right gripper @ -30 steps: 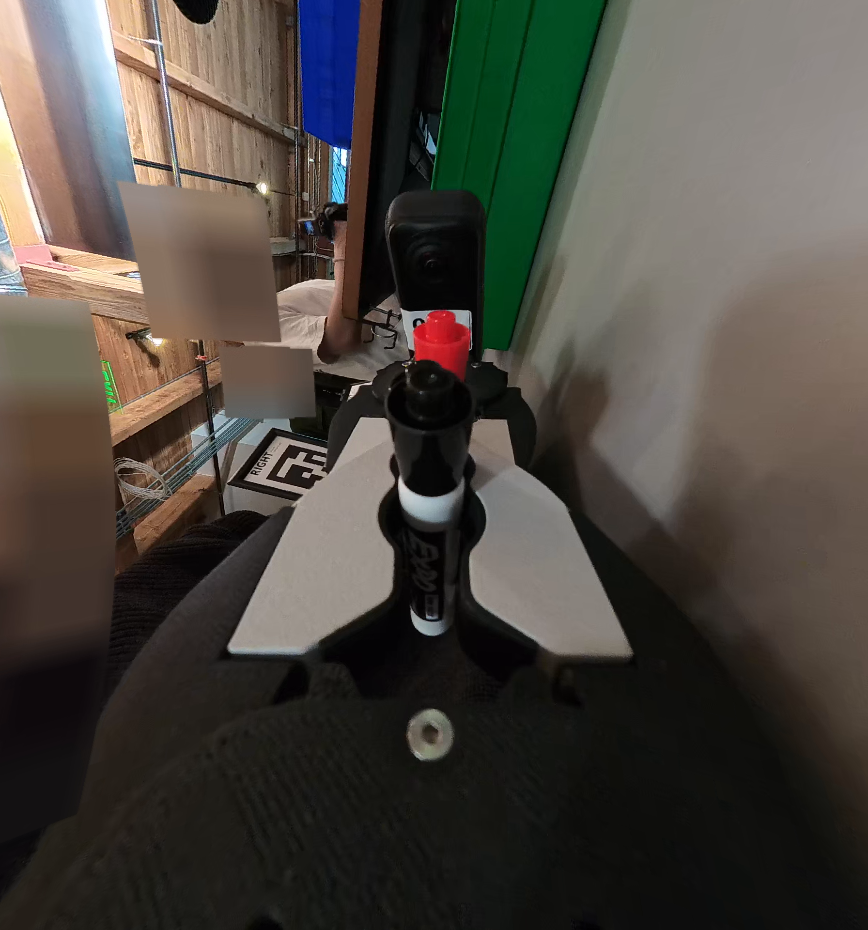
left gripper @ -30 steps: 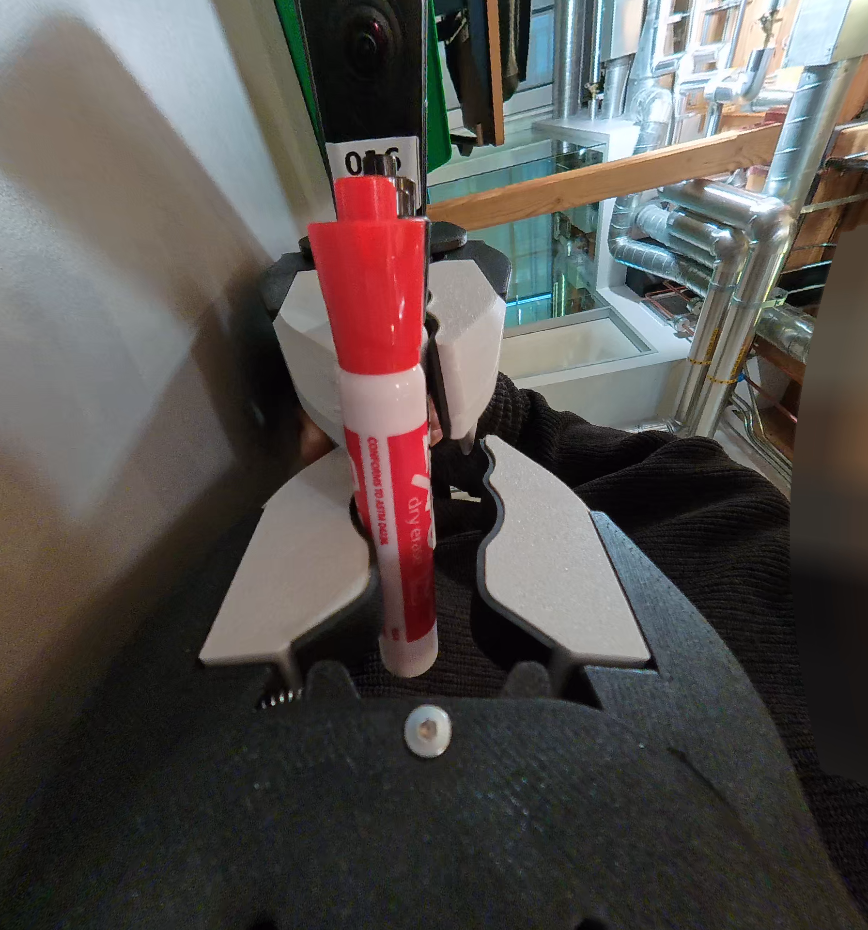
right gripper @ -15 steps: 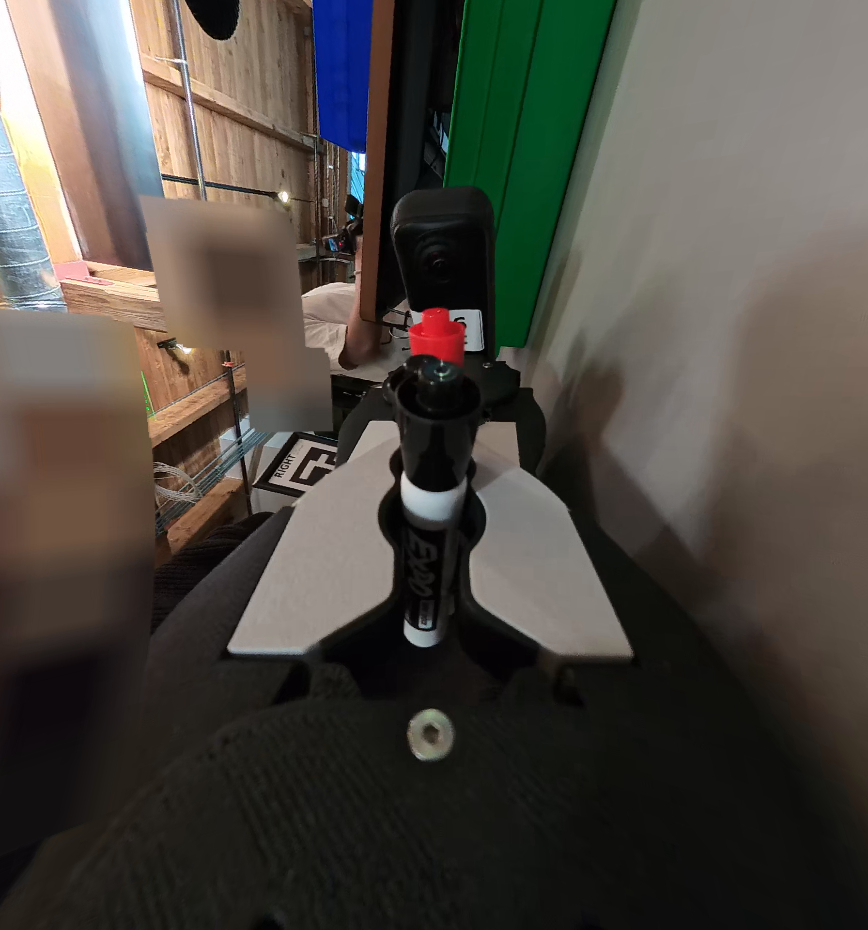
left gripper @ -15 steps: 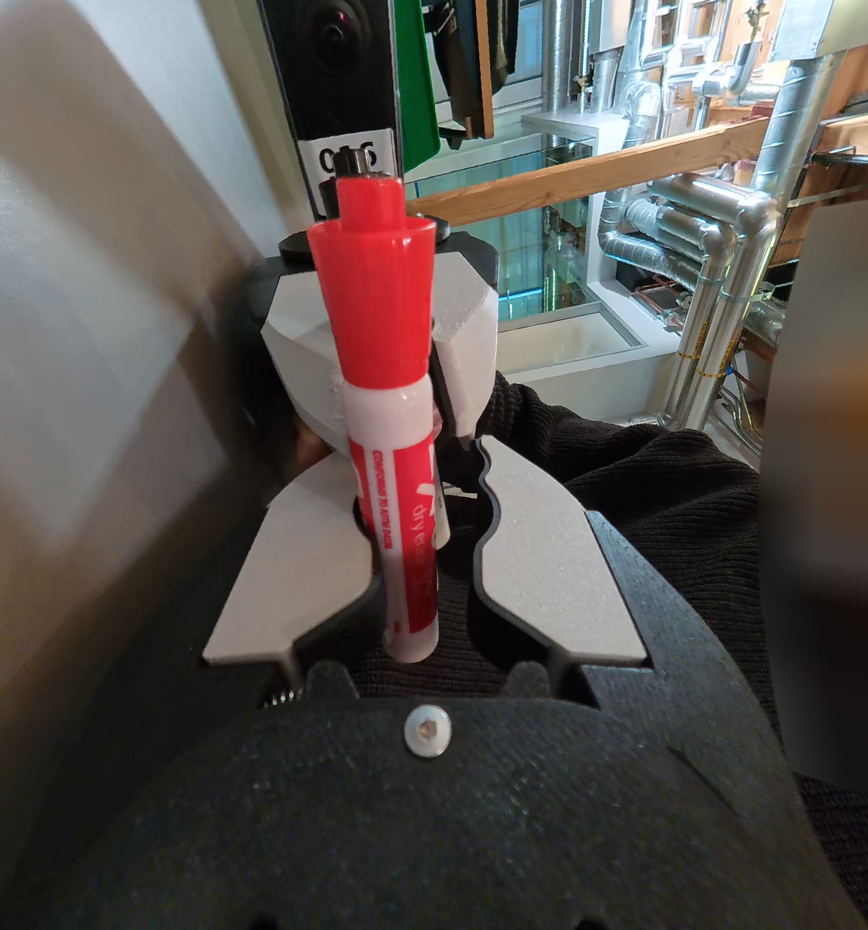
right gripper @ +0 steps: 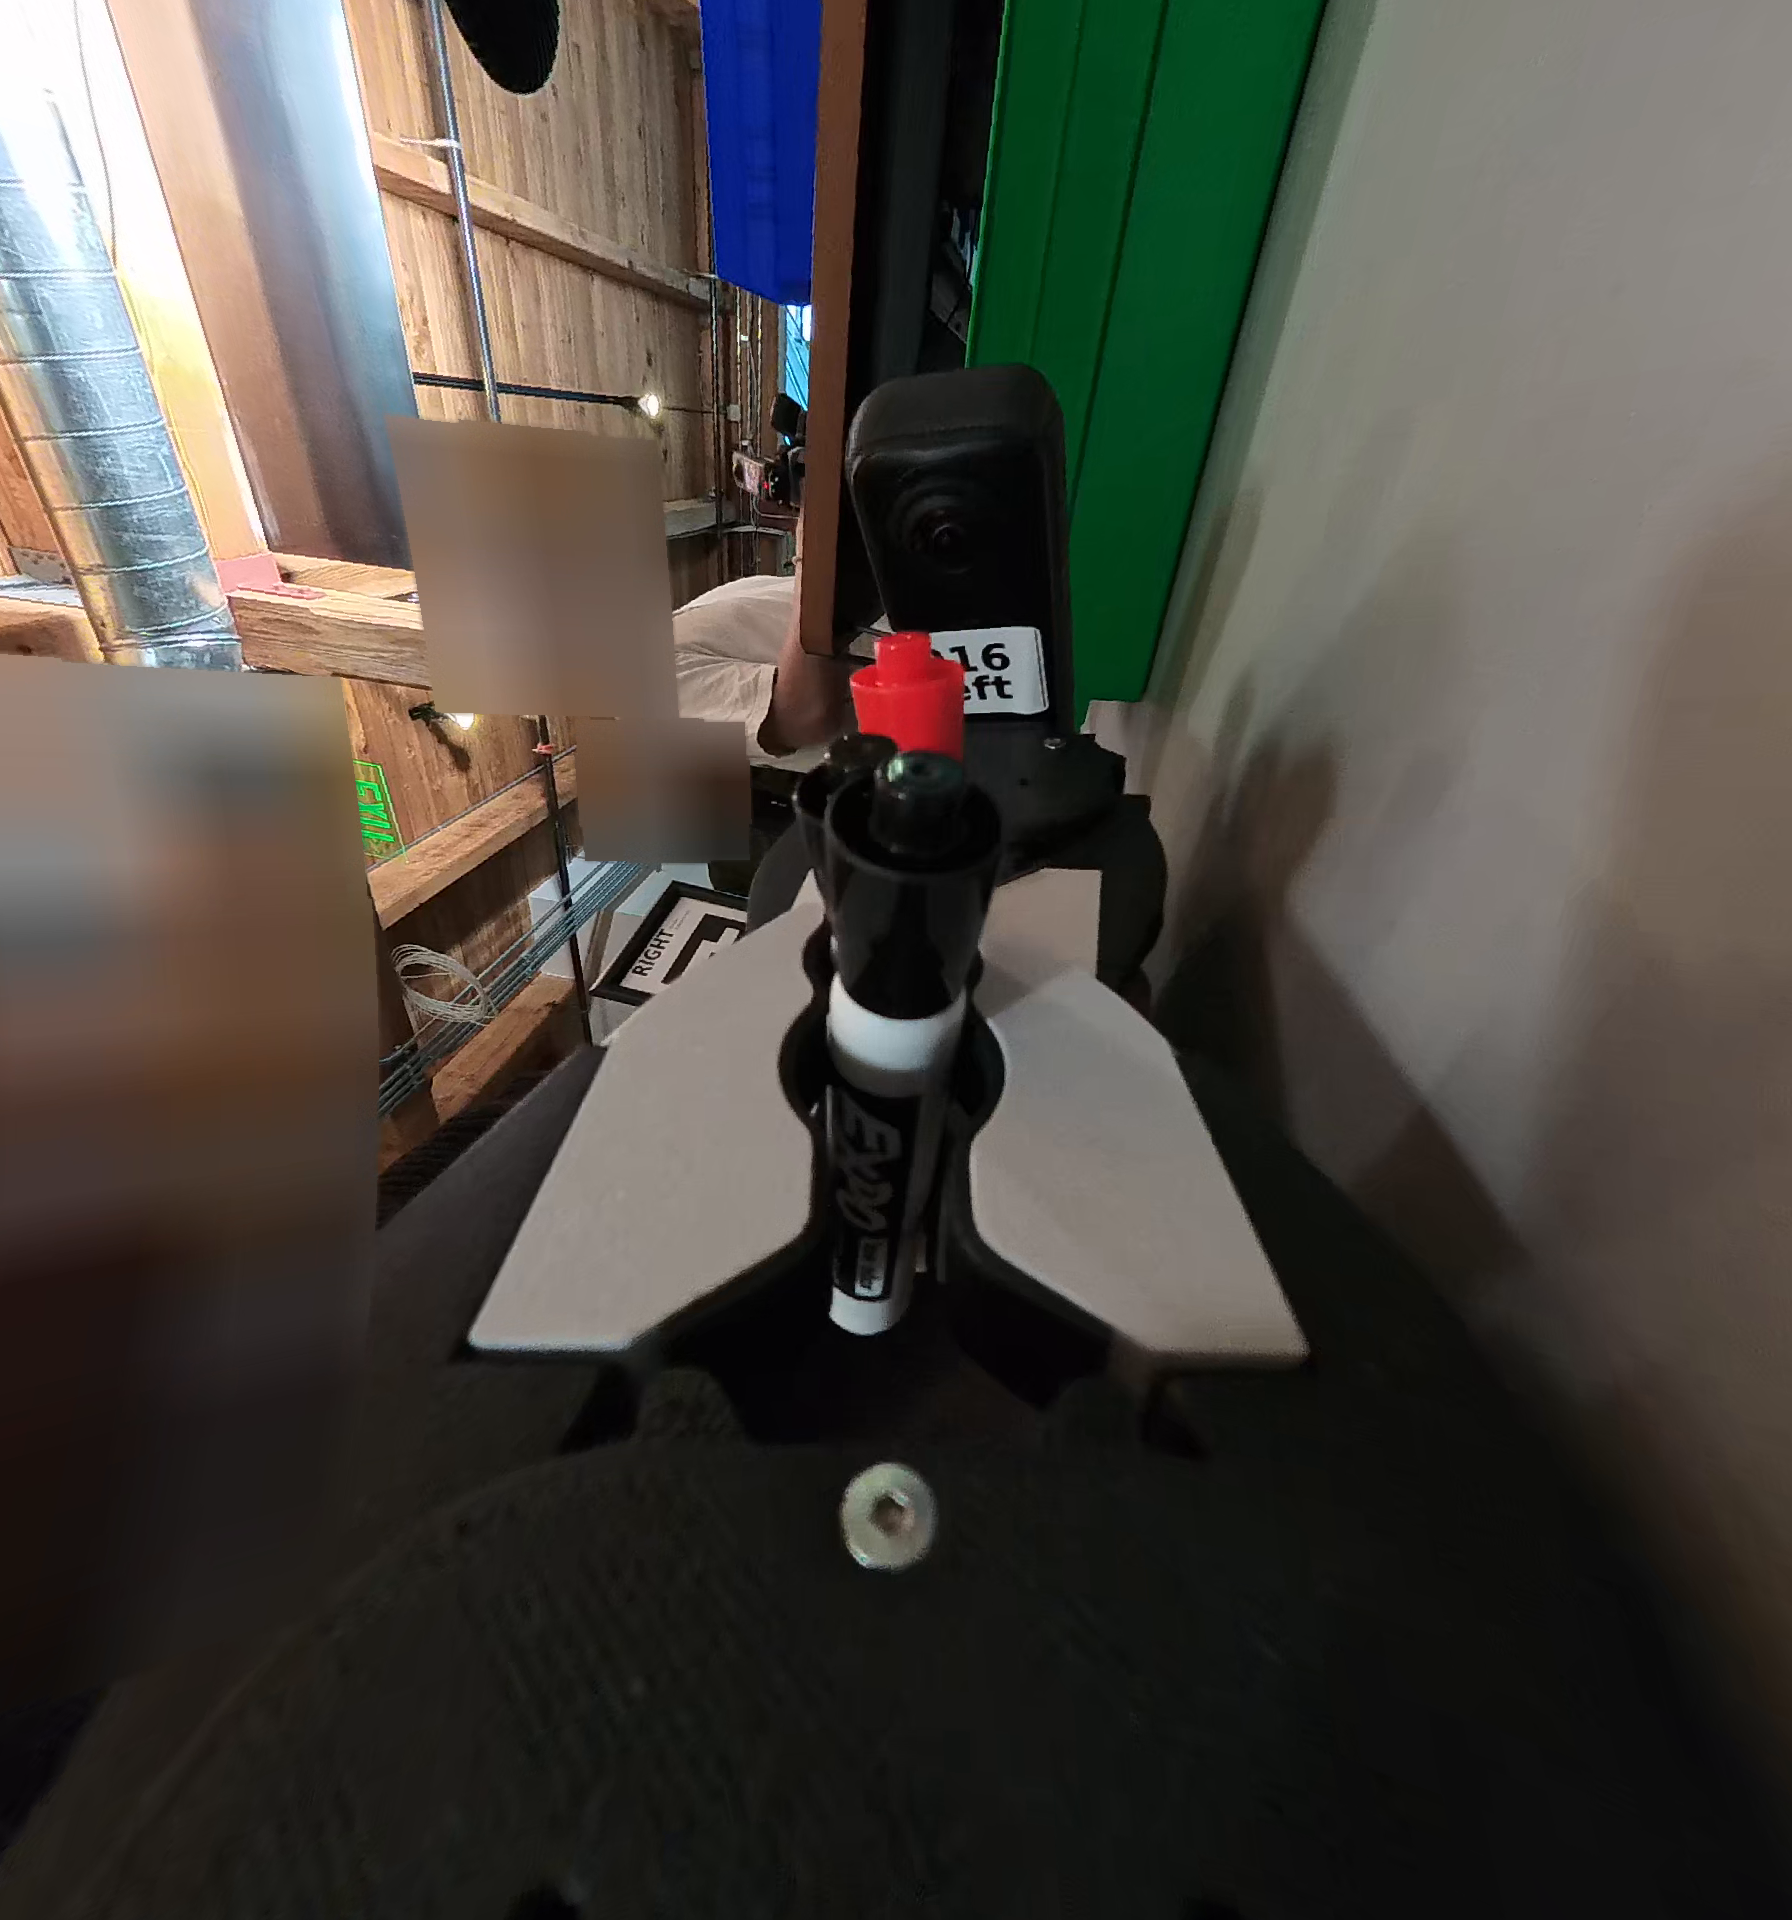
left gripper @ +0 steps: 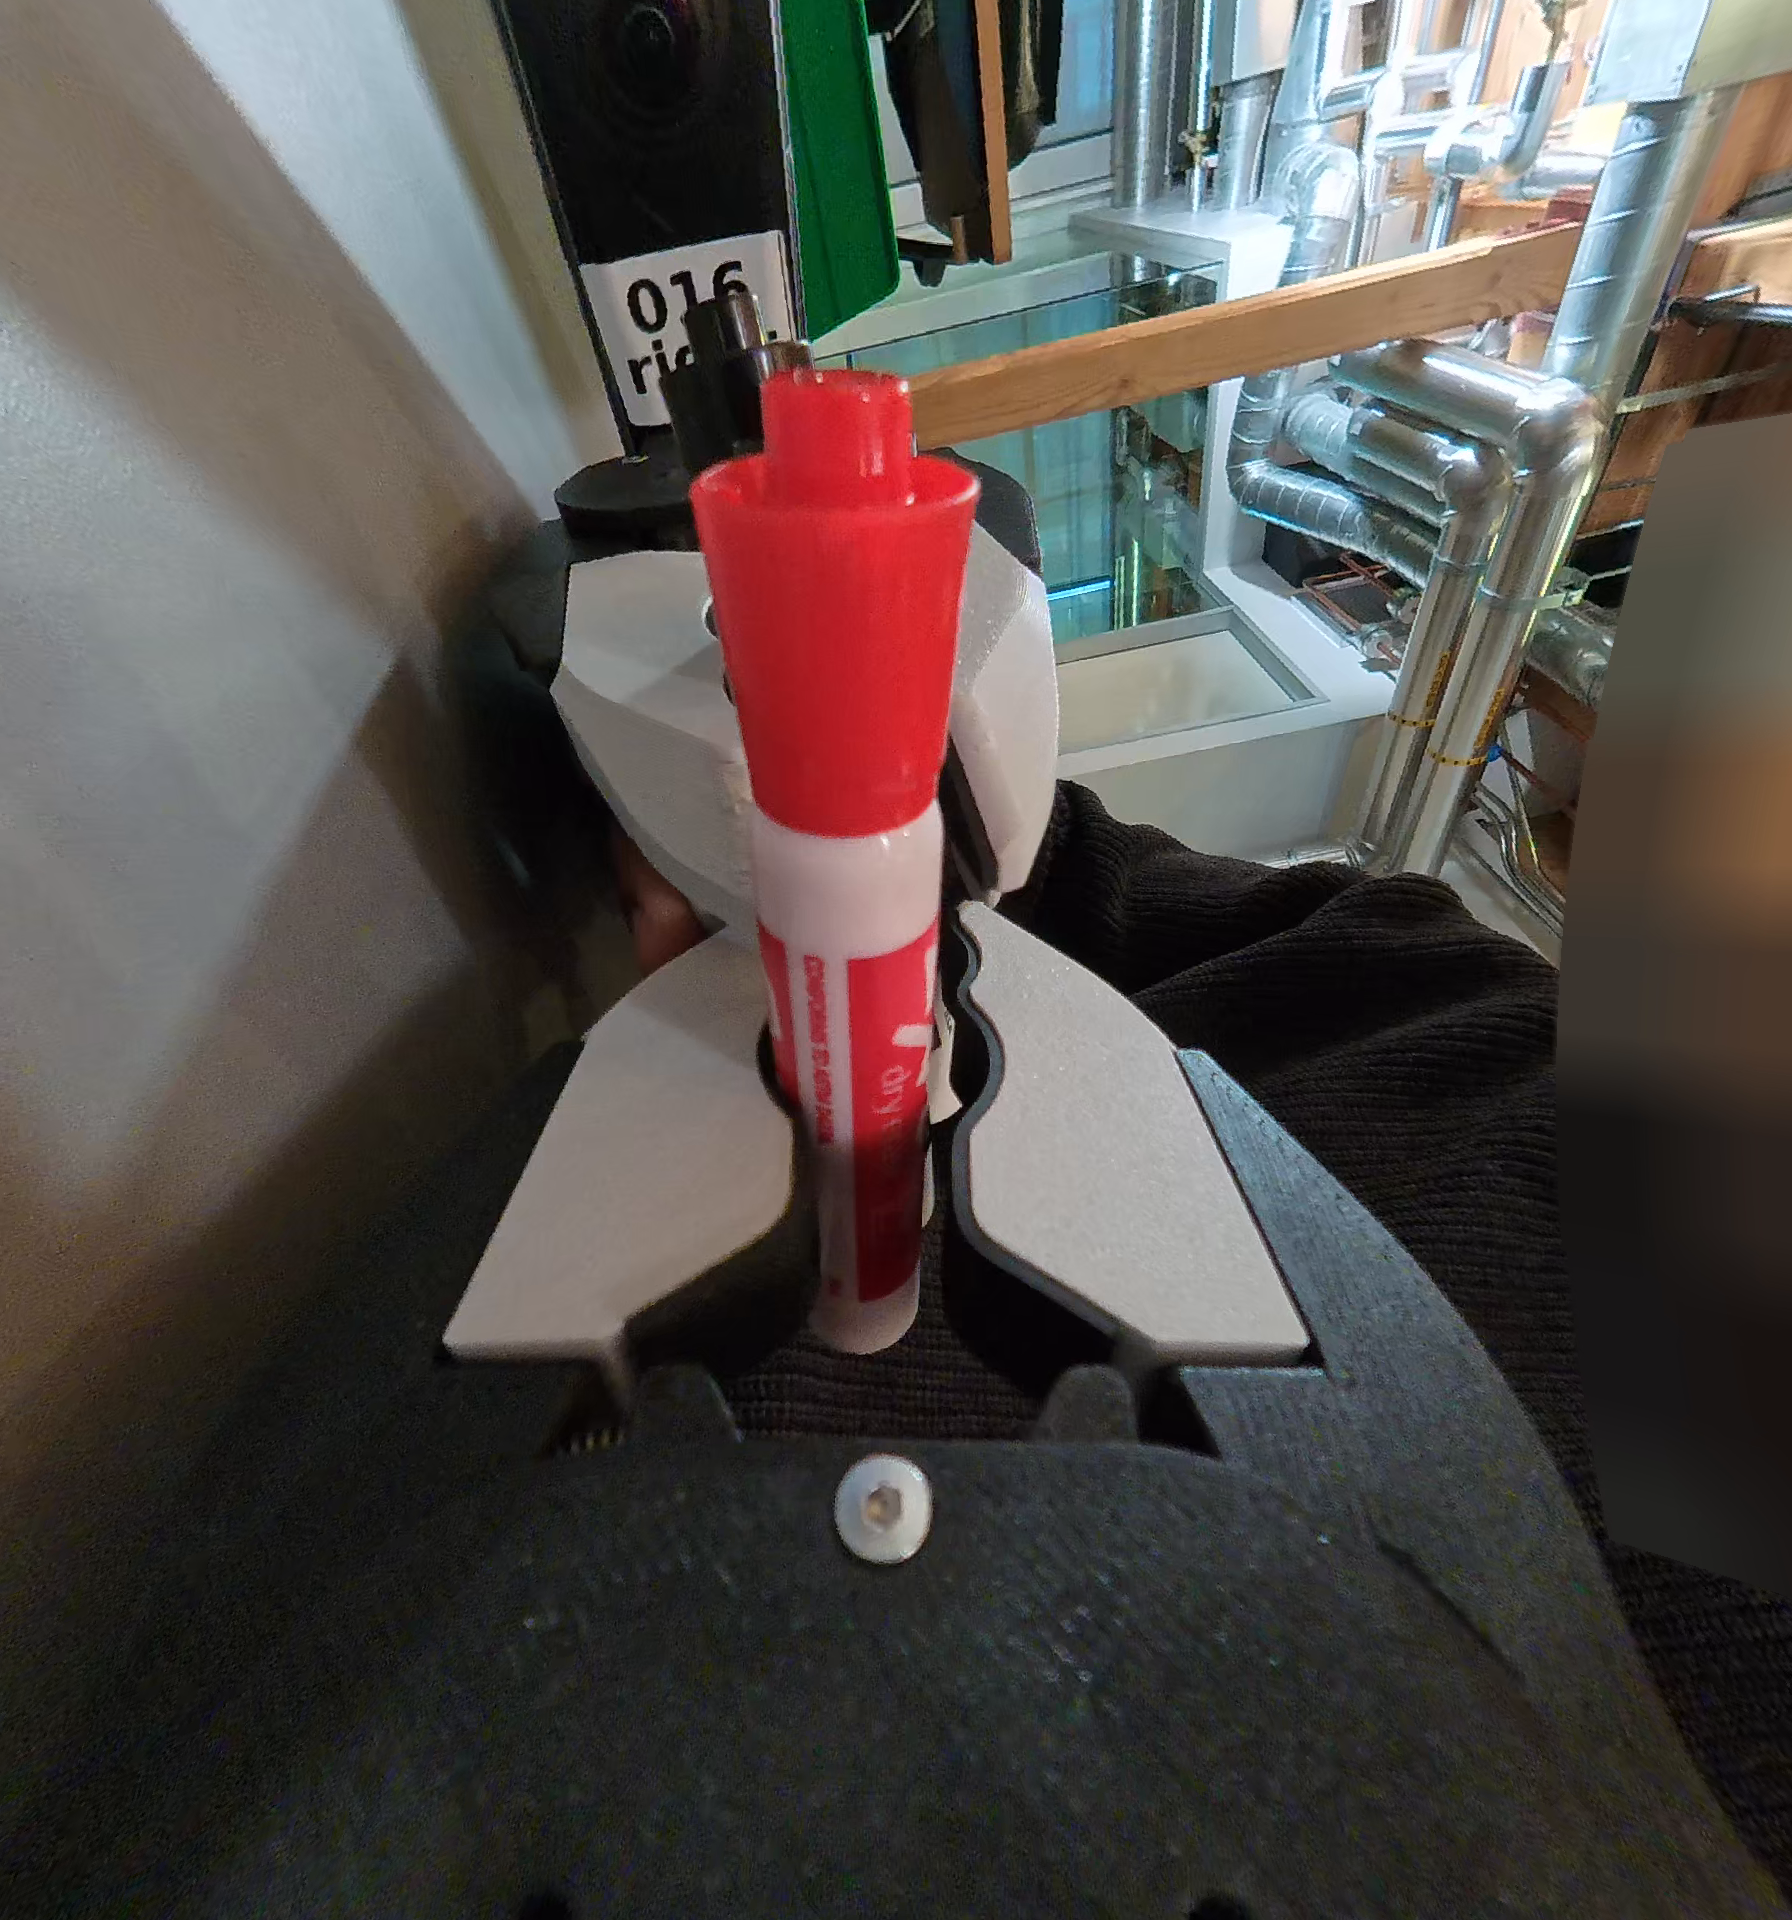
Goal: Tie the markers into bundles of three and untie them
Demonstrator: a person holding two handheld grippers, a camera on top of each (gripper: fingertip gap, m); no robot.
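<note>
My left gripper (left gripper: pixel 856 966) is shut on a red-capped marker (left gripper: pixel 840 727), which stands in the notch between its grey fingers. Facing it close up is the right gripper (left gripper: pixel 653 717). Black marker tips (left gripper: pixel 726 343) show behind the red cap. In the right wrist view my right gripper (right gripper: pixel 933 977) is shut on a black marker (right gripper: pixel 902 935). A second black cap (right gripper: pixel 845 774) sits just behind and left of it. The red cap (right gripper: pixel 907 696) shows beyond, in front of the left gripper's body (right gripper: pixel 1079 800). No tie is visible.
A pale wall runs close along the left side (left gripper: pixel 144 727) and shows on the right in the right wrist view (right gripper: pixel 1598 727). A black-sleeved arm (left gripper: pixel 1339 1039) lies under the grippers. A wooden rail (left gripper: pixel 1235 332), metal pipes (left gripper: pixel 1443 468) and a green panel (right gripper: pixel 1131 312) stand behind. There is about 6 centimeters between the tips of the two grippers.
Both grippers kept their hold and shifted slightly. In the right wrist view the second black cap has come into sight beside the held one. The left gripper now sits further right.
</note>
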